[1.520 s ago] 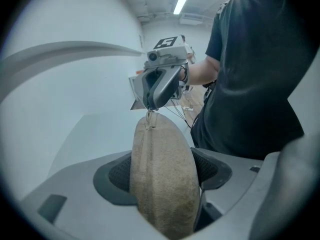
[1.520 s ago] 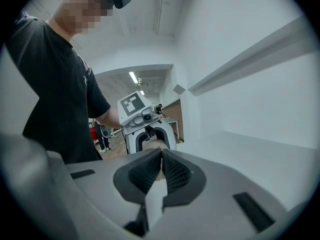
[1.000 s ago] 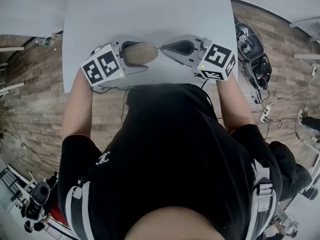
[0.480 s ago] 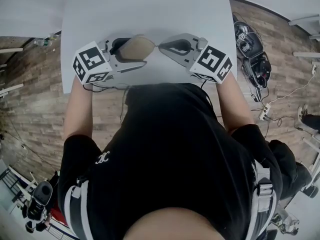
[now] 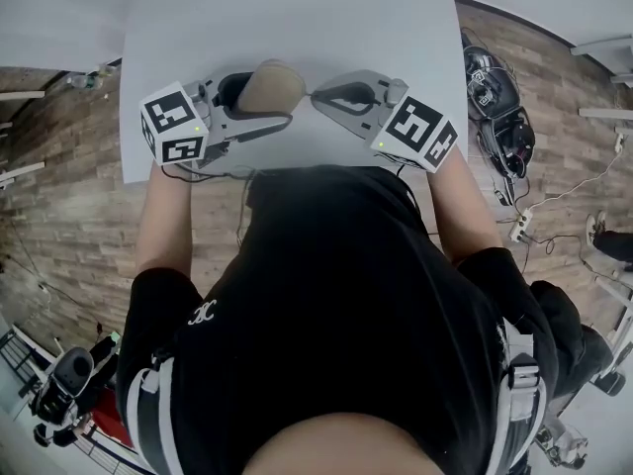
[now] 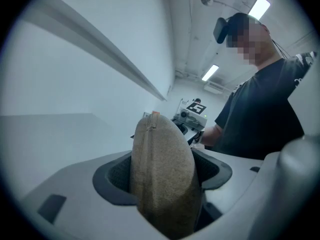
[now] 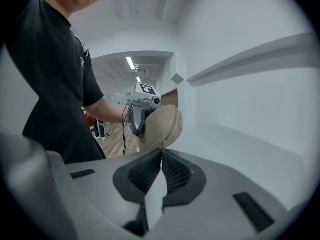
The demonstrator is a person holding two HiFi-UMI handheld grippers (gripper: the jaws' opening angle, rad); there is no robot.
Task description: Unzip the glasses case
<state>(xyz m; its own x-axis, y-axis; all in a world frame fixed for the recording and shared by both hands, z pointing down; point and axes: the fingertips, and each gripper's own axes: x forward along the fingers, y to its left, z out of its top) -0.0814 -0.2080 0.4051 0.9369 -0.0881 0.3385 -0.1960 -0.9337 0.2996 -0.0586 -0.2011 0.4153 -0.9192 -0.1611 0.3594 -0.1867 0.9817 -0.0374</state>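
A tan fabric glasses case (image 5: 269, 85) is clamped between the pads of my left gripper (image 5: 269, 97), held above the white table (image 5: 297, 18). In the left gripper view the case (image 6: 162, 179) stands on edge, its seam up, with a small orange tab at its far tip. My right gripper (image 5: 316, 95) is shut, its tips right at the case's right end. A thin zipper pull bridges the small gap there and seems pinched in them. The right gripper view shows the jaws (image 7: 161, 151) pressed together just before the case (image 7: 162, 126).
The table's near edge runs just under both grippers, against the person's torso. On the wooden floor to the right lie dark equipment with cables (image 5: 499, 97) and a power strip (image 5: 519, 228).
My left gripper has risen and rolled, tipping the case more upright and towards the table's far side. The right gripper has hardly moved and stays shut.
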